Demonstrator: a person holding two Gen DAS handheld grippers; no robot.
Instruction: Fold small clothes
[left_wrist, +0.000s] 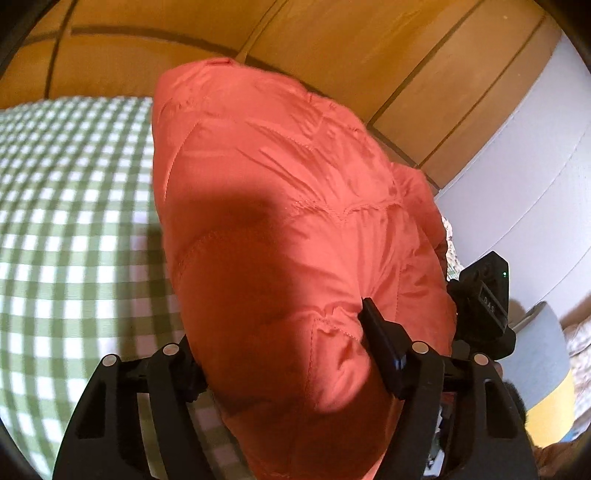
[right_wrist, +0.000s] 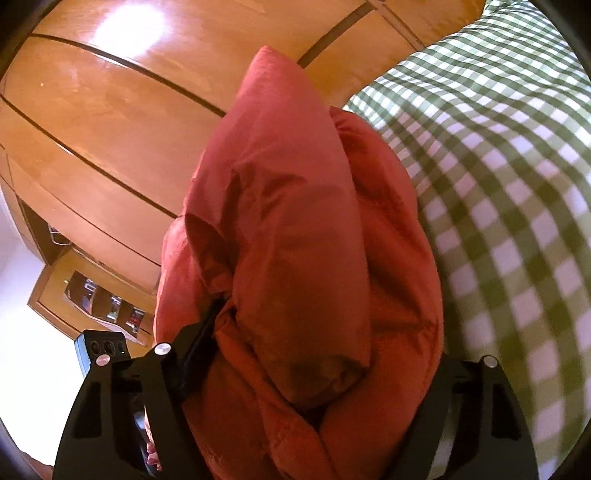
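A puffy red quilted jacket (left_wrist: 280, 206) fills the middle of the left wrist view, bunched and raised over the green checked bedspread (left_wrist: 74, 229). My left gripper (left_wrist: 280, 343) is shut on its thick lower edge; the right finger (left_wrist: 380, 339) presses into the fabric and the left finger is hidden under it. In the right wrist view the same jacket (right_wrist: 295, 229) stands folded in thick layers. My right gripper (right_wrist: 295, 350) is shut on it, one finger (right_wrist: 199, 343) showing at a fold, the other hidden. The right gripper's body (left_wrist: 484, 306) shows past the jacket.
The checked bedspread (right_wrist: 498, 192) covers the bed. A wooden wardrobe (right_wrist: 110, 122) stands close behind, also in the left wrist view (left_wrist: 332, 55). A white wall (left_wrist: 517, 177) and a blue and yellow object (left_wrist: 543, 373) are at the right. An open shelf (right_wrist: 103, 299) holds small items.
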